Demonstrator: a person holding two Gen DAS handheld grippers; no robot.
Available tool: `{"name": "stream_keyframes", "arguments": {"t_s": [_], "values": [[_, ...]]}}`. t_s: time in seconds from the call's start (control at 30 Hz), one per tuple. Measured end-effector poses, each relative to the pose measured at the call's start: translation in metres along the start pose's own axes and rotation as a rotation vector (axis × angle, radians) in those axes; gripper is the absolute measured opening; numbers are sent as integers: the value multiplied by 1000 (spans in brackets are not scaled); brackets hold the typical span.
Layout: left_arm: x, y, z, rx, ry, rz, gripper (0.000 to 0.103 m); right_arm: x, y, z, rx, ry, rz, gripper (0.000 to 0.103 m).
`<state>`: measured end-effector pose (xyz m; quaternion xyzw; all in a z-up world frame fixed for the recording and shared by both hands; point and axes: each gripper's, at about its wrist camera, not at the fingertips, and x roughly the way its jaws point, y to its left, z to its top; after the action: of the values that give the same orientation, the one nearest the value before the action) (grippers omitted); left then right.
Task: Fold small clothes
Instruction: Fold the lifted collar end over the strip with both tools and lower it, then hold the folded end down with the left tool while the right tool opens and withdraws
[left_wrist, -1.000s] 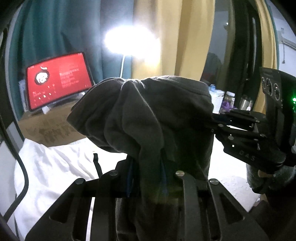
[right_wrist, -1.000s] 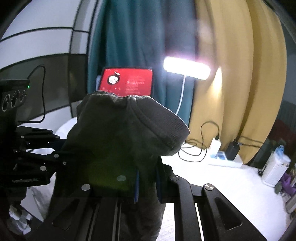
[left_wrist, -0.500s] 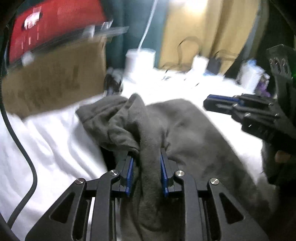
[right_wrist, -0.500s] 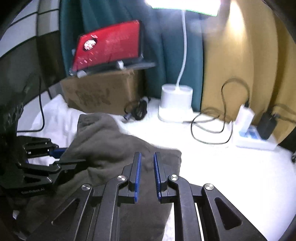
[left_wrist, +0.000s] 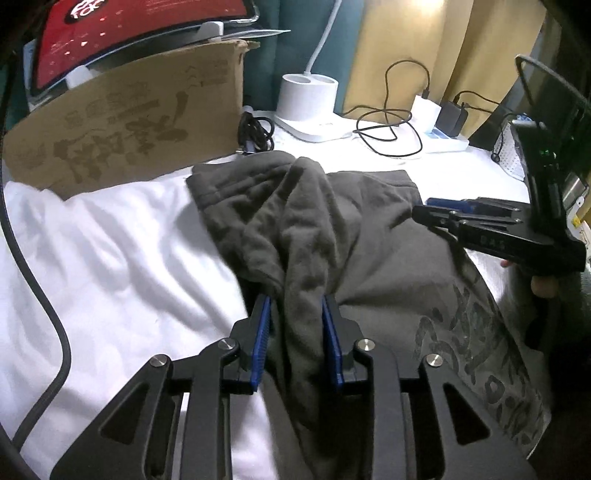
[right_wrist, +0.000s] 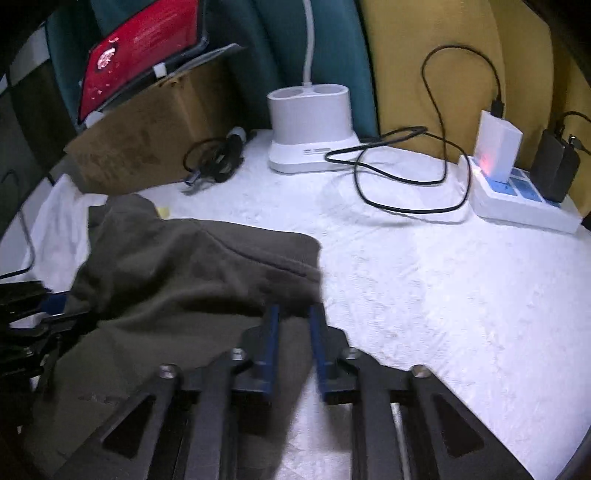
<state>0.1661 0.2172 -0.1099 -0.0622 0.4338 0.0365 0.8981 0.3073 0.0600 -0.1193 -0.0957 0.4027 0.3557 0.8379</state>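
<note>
Two black grippers with blue pads work over a dark grey fleece garment spread on the white cloth-covered table. Off to the left stands a brown cardboard box with a red-screened tablet on top. The left gripper has a bunched ridge of the fleece between its pads, jaws easing apart. The right gripper, further right, is opening too, its pads clear of the garment's edge. Beyond sits a white lamp base.

I count one grey garment, my two grippers, one cardboard box, one red screen, one lamp base, two chargers.
</note>
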Motion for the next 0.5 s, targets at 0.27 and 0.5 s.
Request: {"name": "stream_keyframes", "arguments": {"t_s": [0.27,0.5], "values": [[-41,-19,21,39,-127,-55,34,-3,-13,-9,28,-6,-74,78],[0,-7,44,41,-88,2,38,-8,-8,-6,17,-19,-86,78]]}}
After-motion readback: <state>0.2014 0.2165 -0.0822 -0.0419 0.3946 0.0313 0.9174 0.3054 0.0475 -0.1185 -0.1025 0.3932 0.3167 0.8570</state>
